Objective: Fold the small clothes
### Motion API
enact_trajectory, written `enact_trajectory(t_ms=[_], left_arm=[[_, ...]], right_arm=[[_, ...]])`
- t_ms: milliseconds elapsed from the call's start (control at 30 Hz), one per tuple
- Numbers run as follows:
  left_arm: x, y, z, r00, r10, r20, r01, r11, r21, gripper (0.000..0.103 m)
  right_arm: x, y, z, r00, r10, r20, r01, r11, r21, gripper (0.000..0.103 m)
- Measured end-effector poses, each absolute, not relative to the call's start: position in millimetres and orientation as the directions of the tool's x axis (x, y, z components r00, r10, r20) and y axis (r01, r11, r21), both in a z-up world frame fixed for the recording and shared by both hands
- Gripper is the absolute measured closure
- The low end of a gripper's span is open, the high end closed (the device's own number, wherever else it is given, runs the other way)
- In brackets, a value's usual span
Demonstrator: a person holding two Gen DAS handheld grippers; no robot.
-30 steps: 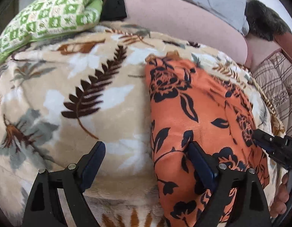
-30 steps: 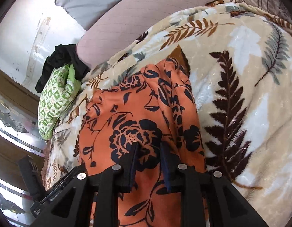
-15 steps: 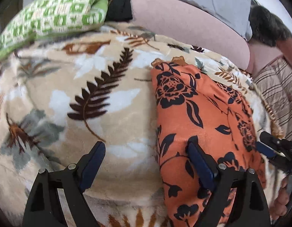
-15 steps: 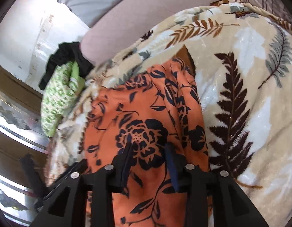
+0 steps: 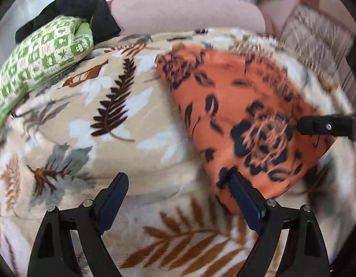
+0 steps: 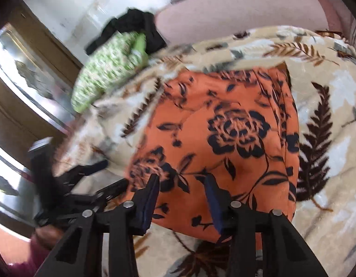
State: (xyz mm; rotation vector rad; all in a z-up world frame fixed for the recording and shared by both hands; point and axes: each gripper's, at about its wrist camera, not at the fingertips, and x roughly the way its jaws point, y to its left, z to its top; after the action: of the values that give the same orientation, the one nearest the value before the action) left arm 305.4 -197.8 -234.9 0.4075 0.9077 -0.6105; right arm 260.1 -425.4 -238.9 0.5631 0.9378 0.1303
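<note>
Both grippers have drawn back from the orange garment [image 6: 224, 138] since the earlier frames, and its near hem, formerly under the fingers, now shows in full with bare blanket in front of it.

Bedding: a beige fleece blanket [image 5: 136, 124] printed with brown, grey and white fern leaves covers the working surface. A pink cushion or sofa back [image 5: 178, 15] runs behind it. At the far left corner lies a green-and-white patterned pillow [image 5: 39, 53] with a black cloth [image 5: 85, 4] heaped on its far end.

Garment: orange fabric with a black rose-and-leaf print, folded to a compact, roughly rectangular panel and lying flat on the blanket (right half of the left wrist view, centre of the right wrist view). Its long axis runs from the near hem away toward the pink cushion; the far end is narrower and gathered into pleats along one side. Edges are smooth; parts of both views are motion-blurred.

Left gripper [image 5: 179, 196]: fingers set wide apart, nothing between them, over bare blanket. Its right finger overlaps the garment's near corner in the view; contact cannot be confirmed.

Right gripper [image 6: 181, 196]: jaws have just been closing and stand at a moderate gap, above the near hem. No fabric is pinched between the pads.
</note>
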Motion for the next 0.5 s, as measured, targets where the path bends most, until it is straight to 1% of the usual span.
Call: enact_trajectory(t_ms=[67,100,200,300,333,400,433,500], left_arm=[[309,-196,-242,0.446,-0.312,-0.839,0.646,0.761,0.061,0.012],[313,-195,-243,0.434,-0.32,-0.842,0.645,0.763,0.043,0.012],[320,-189,-238,0.407,-0.334,-0.85,0.636,0.772,0.001,0.013],[321,-182,-221,0.442,-0.387,-0.81,0.633,0.774,-0.024,0.013],[322,-180,-216,0.445,-0.411,-0.796,0.632,0.773,-0.046,0.013],[330,-177,-212,0.424,-0.47,-0.774,0.613,0.778,-0.136,0.013],[335,-177,-213,0.405,-0.493,-0.77,0.598,0.78,-0.185,0.013],[345,-180,-219,0.352,-0.536,-0.767,0.559,0.778,-0.287,0.013]], right_arm=[[265,-428,-264,0.51,0.318,-0.799,0.219,0.851,0.478,0.065],[267,-429,-274,0.49,0.338,-0.804,0.237,0.836,0.495,0.065],[267,-432,-265,0.504,0.356,-0.787,0.224,0.826,0.517,0.065],[263,-455,-259,0.562,0.398,-0.725,0.244,0.758,0.605,0.062],[258,-467,-257,0.592,0.389,-0.706,0.259,0.738,0.624,0.059],[246,-495,-250,0.675,0.361,-0.643,0.281,0.68,0.677,0.029],[238,-509,-250,0.715,0.342,-0.61,0.298,0.639,0.709,0.026],[229,-527,-252,0.753,0.314,-0.578,0.327,0.584,0.743,0.026]])
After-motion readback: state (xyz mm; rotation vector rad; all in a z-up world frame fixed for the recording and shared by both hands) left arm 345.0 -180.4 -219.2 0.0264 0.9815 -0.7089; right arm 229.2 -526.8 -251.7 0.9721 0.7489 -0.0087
